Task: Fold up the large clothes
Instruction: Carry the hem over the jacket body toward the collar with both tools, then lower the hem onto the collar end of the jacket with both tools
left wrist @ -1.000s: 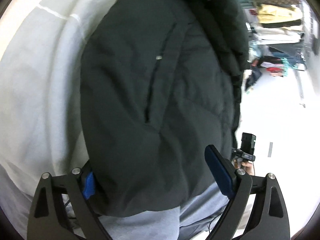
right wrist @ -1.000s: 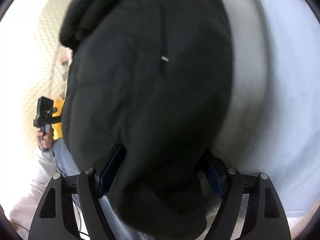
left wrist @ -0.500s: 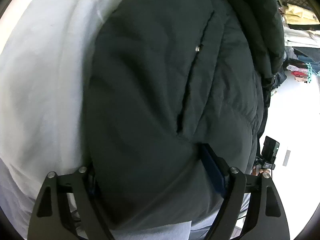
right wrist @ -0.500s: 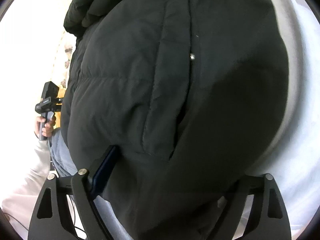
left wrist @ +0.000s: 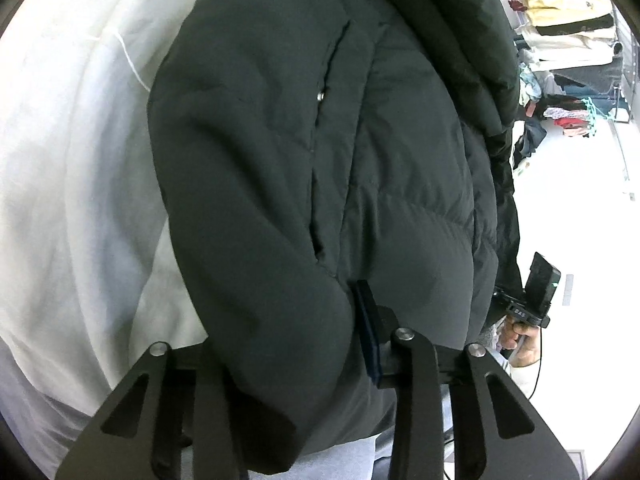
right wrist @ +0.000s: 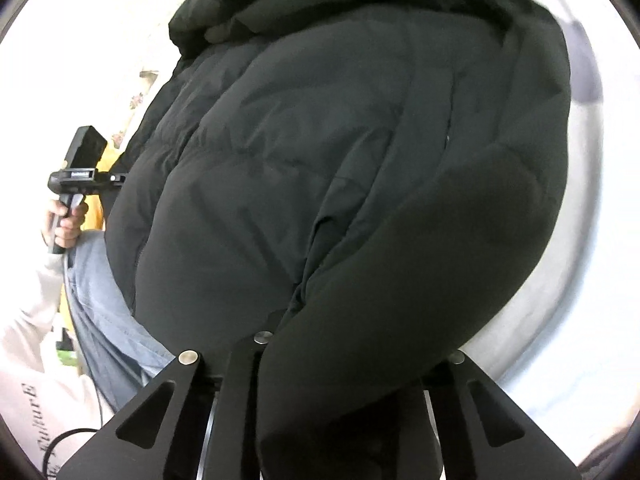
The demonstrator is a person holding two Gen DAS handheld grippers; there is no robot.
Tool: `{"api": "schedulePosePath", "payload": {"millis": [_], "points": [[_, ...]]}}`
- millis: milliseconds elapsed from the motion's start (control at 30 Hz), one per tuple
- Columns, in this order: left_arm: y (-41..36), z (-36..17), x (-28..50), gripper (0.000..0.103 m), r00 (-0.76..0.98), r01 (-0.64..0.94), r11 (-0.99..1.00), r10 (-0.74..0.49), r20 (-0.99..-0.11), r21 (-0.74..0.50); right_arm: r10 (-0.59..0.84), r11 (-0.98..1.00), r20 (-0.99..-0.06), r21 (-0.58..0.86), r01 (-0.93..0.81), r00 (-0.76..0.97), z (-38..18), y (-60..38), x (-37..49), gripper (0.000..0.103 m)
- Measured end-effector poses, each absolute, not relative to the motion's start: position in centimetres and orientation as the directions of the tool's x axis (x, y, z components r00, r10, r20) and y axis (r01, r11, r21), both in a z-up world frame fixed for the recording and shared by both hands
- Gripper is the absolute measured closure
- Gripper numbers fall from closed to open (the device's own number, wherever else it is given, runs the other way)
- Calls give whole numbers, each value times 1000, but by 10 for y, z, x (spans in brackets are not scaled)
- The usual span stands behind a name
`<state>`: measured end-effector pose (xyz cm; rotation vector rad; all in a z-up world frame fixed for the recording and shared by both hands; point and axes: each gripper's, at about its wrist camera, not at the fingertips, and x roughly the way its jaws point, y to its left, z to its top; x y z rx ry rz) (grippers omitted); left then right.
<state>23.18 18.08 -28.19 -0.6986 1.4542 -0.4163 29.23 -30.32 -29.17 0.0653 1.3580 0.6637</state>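
A large black puffer jacket point(left wrist: 320, 168) fills the left wrist view, lying on a white sheet point(left wrist: 72, 160). It also fills the right wrist view point(right wrist: 340, 168). My left gripper point(left wrist: 288, 344) is shut on a thick fold of the jacket's lower edge; one blue pad point(left wrist: 370, 332) shows, the other is hidden by fabric. My right gripper point(right wrist: 340, 360) is shut on another bulging fold of the jacket, and both its pads are hidden under the fabric.
The right gripper's handle point(left wrist: 536, 292) shows in the left wrist view, and the left gripper's handle point(right wrist: 76, 176) in the right wrist view, each in a hand. The person's blue jeans point(right wrist: 108, 296) are close. Stacked clothes point(left wrist: 568, 24) stand far right on a shelf.
Both grippers have closed from wide open onto folds of the jacket's lower edge. The jacket now bulges between and over the fingers.
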Motion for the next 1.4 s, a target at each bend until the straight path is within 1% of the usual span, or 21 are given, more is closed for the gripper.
{"api": "schedulePosePath", "payload": {"millis": [233, 433, 800, 1000, 1233, 1400], "points": [[179, -269, 226, 85, 149, -120, 752, -632, -760, -649, 479, 828, -866, 393, -399, 143, -271, -306, 287, 94], [178, -246, 218, 92, 237, -85, 751, -623, -746, -654, 485, 847, -836, 376, -375, 257, -236, -300, 280, 95], [193, -176, 200, 94, 428, -81, 723, -596, -679, -686, 539, 838, -740, 425, -341, 403, -183, -310, 263, 96], [199, -143, 172, 95, 508, -66, 708, -583, -634, -703, 590, 808, -662, 482, -340, 463, -158, -328, 240, 96], [211, -101, 126, 95, 564, -7, 668, -612, -555, -744, 662, 741, -538, 571, -352, 522, -123, -350, 185, 96], [215, -81, 94, 95, 564, 15, 653, -631, -533, -757, 684, 711, -481, 607, -354, 548, -99, -357, 150, 96]]}}
